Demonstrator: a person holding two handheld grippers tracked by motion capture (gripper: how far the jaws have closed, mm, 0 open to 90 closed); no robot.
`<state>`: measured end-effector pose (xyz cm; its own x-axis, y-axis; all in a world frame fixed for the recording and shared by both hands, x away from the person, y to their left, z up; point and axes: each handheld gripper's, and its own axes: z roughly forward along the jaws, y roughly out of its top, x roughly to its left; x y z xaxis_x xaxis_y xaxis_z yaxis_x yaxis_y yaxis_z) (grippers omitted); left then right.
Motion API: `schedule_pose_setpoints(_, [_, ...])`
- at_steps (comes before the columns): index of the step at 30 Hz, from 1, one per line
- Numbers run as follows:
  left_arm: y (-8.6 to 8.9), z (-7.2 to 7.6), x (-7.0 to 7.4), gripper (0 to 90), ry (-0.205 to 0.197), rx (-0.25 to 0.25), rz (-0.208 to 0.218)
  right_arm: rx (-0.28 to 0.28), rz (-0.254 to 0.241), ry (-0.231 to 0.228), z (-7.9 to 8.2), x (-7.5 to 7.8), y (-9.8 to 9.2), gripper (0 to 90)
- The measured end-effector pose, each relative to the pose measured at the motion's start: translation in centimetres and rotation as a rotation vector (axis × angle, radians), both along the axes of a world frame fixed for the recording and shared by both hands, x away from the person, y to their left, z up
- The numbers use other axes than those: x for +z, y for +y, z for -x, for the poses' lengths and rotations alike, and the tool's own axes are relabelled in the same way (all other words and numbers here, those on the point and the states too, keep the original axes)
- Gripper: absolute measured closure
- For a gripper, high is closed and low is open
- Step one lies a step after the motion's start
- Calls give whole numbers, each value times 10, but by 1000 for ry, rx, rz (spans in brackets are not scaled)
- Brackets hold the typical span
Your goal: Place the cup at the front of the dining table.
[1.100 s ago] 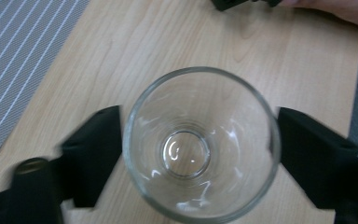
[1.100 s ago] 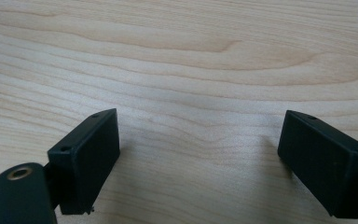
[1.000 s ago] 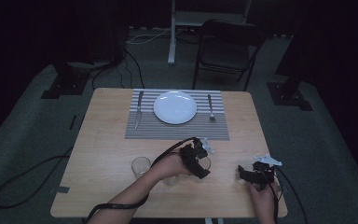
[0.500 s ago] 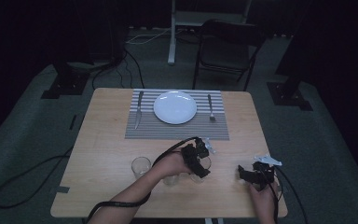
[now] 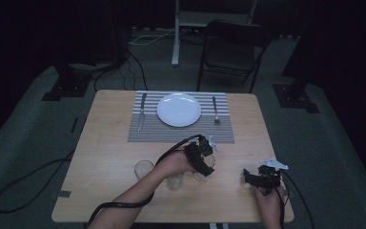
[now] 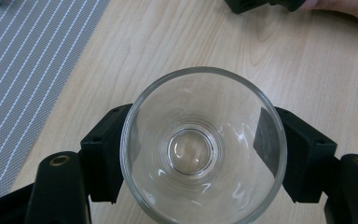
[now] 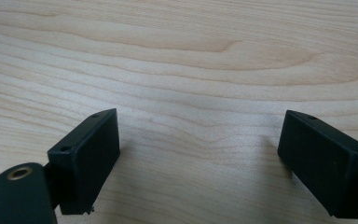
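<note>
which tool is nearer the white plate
Left. The left tool sits just below the placemat that carries the white plate, its jaws around a clear glass. The right tool is farther off, open near the table's right front corner.

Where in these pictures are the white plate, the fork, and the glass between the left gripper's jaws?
white plate (image 5: 178, 109), high view, its centre.
fork (image 5: 215, 110), high view, mid-handle, right of the plate.
glass (image 6: 192, 151), left gripper view, its clear base seen from above.
</note>
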<state>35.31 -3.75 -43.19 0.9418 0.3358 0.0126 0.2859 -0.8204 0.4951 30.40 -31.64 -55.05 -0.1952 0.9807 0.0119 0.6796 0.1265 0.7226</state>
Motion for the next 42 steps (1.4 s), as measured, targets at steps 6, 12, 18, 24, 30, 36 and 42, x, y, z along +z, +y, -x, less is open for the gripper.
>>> schedule_pose_setpoints(6, [7,-7,4,291,-27,39,1,0,-1,0,0,0,0,124])
schedule_pose_setpoints(12, [20,-19,8,291,-9,87,20,0,0,0,0,0,0,124])
schedule_pose_setpoints(18, [37,-27,16,291,-31,124,6,0,0,0,0,0,0,124])
schedule_pose_setpoints(24, [55,-35,22,291,-36,156,-1,1,1,-1,0,0,0,124])
schedule_pose_setpoints(30, [74,-42,24,291,-38,197,-6,-1,-1,1,0,0,0,124])
schedule_pose_setpoints(36, [87,-49,18,291,-35,241,-23,0,0,1,0,0,0,124])
schedule_pose_setpoints(42, [101,-58,18,290,-45,306,-16,0,0,1,0,0,0,124])
